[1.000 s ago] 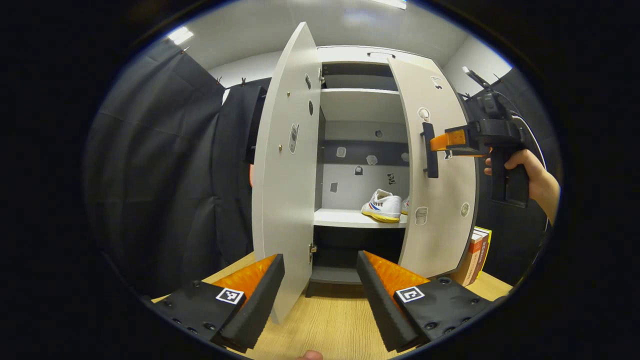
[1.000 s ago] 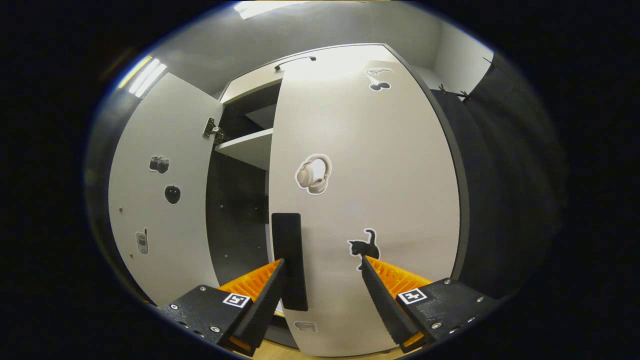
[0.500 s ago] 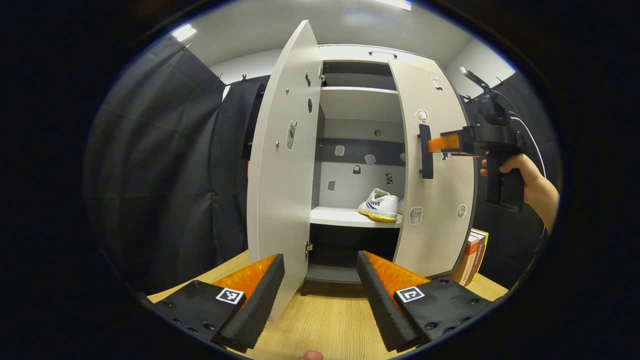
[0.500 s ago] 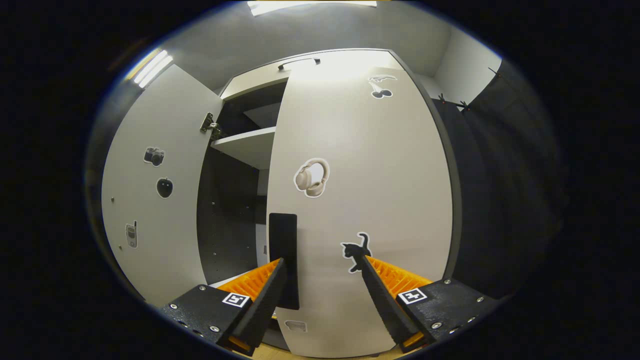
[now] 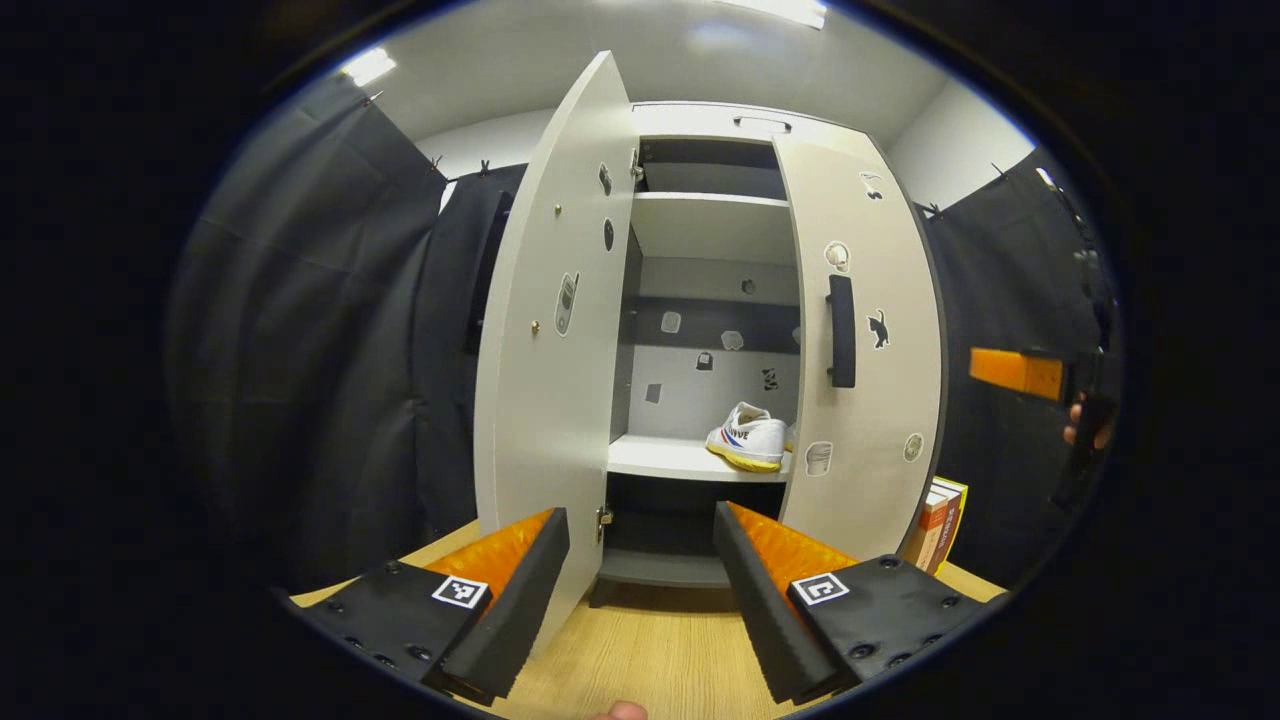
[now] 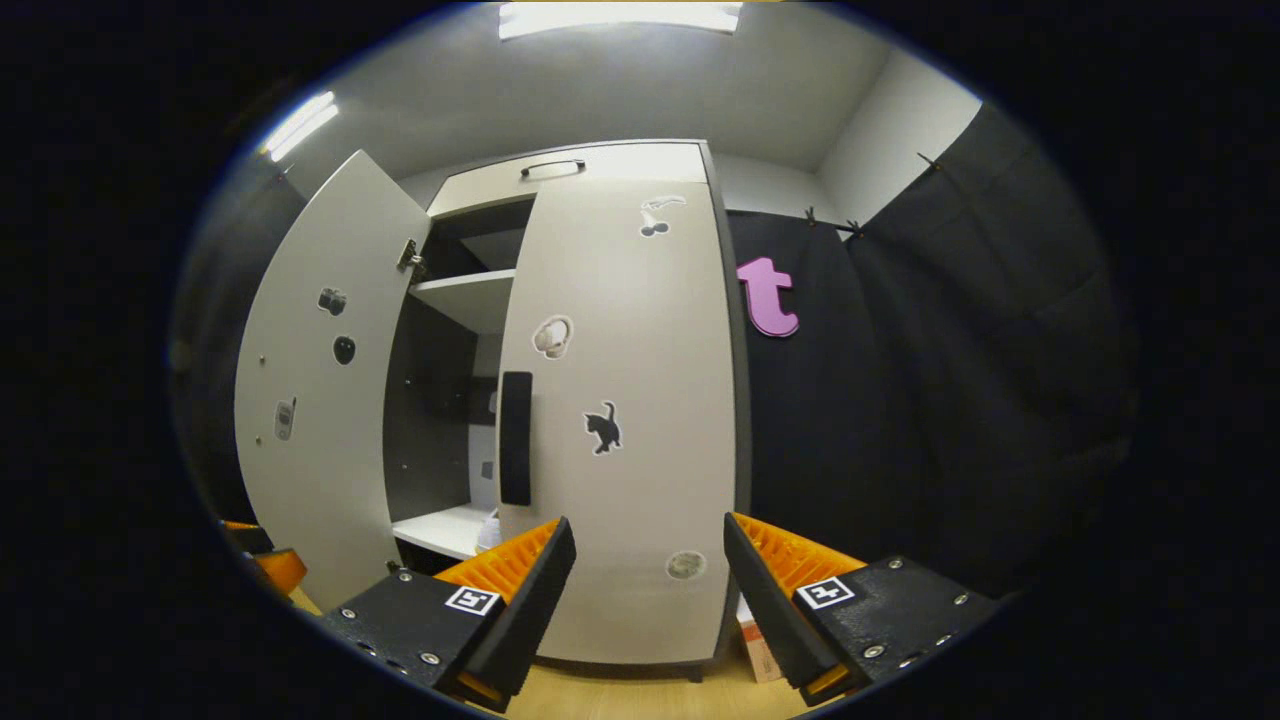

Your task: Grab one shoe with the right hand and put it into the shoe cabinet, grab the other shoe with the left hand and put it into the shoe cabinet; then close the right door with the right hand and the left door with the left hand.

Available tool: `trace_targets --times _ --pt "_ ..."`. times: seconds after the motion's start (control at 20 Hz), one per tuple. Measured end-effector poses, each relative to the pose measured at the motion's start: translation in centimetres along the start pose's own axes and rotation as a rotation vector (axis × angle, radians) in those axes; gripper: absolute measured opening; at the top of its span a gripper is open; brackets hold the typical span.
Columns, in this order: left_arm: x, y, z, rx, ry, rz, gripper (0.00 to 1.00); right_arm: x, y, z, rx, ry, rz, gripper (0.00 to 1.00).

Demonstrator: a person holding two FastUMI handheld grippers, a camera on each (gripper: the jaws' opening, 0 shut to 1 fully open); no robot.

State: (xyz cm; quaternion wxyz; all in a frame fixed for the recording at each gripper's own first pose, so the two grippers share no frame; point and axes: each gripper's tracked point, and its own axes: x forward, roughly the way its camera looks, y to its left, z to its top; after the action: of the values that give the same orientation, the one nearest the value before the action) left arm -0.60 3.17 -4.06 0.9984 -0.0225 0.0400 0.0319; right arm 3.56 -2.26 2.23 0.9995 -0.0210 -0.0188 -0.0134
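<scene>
- Left gripper view: the left gripper [image 5: 640,590] hangs spread and empty before the cabinet [image 5: 700,120]. A shoe [image 5: 747,437] sits at the shelf's [image 5: 660,457] right edge; the left door [image 5: 545,350] stands wide open, still to close.
- Right gripper view: the right gripper [image 6: 648,600] is spread, empty, clear of the right door [image 6: 625,420], which looks nearly closed.

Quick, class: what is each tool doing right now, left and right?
Left tool: open, holding nothing, facing the cabinet.
Right tool: open, holding nothing, clear of the right door.
</scene>
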Motion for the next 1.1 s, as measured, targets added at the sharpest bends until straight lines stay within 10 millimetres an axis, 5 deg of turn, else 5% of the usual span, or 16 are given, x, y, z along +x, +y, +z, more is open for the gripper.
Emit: trace_targets --times 0.25,0.4,0.55,0.75,0.95,1.1 --pt "0.1 -1.4 0.8 -0.005 -0.015 -0.018 0.95 -6.0 -2.6 -5.7 0.033 0.076 -0.039 0.92" --pt "-0.5 -1.4 3.6 -0.073 -0.058 -0.024 0.95 -7.5 -3.4 -7.9 0.056 0.114 -0.044 0.92" --pt "-1.6 2.4 8.6 -0.083 -0.132 0.048 0.95 -6.8 -3.4 -8.8 0.035 0.129 -0.044 0.92" --pt "-2.2 10.3 14.2 -0.039 -0.201 0.188 0.94 -6.2 -1.8 -8.6 0.024 0.128 0.004 0.92" --pt "0.6 16.4 15.1 -0.064 -0.171 0.249 0.94 -5.9 -0.4 -7.8 0.016 0.109 0.041 0.92" --pt "4.1 18.5 14.0 -0.06 -0.136 0.258 0.95 -6.0 0.2 -7.5 0.016 0.108 0.054 0.92"
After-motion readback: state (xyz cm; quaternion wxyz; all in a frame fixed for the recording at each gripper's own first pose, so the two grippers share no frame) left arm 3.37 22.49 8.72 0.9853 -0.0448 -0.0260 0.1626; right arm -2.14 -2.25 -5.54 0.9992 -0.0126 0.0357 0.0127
